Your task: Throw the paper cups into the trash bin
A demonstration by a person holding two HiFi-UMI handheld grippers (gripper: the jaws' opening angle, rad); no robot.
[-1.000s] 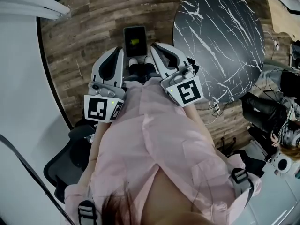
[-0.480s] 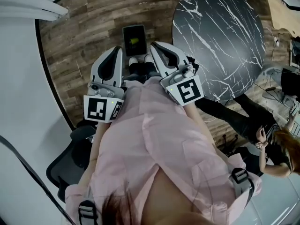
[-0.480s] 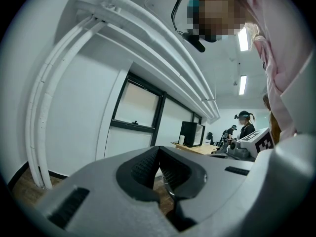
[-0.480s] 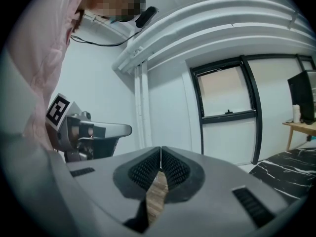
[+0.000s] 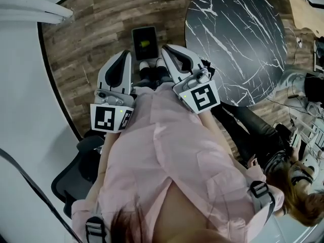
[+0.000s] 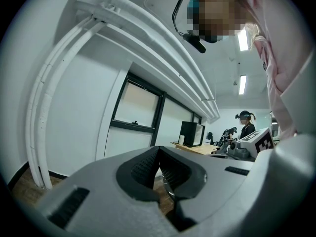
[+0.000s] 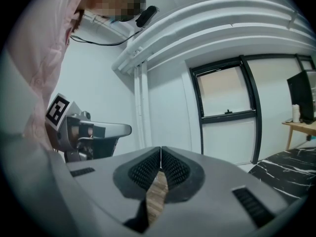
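Left gripper (image 5: pixel 127 55) and right gripper (image 5: pixel 170 49) sit side by side, both closed on nothing. No cups or bin ahead, so the step is unclear.

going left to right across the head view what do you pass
left gripper → dark device with a lit screen on the floor → right gripper → round black marble table → another person at the right edge

Head view steep above left gripper (image 5: pixel 126 56) and right gripper (image 5: pixel 169 50), gripper views level, sharing black-framed window (image 7: pixel 224 95)
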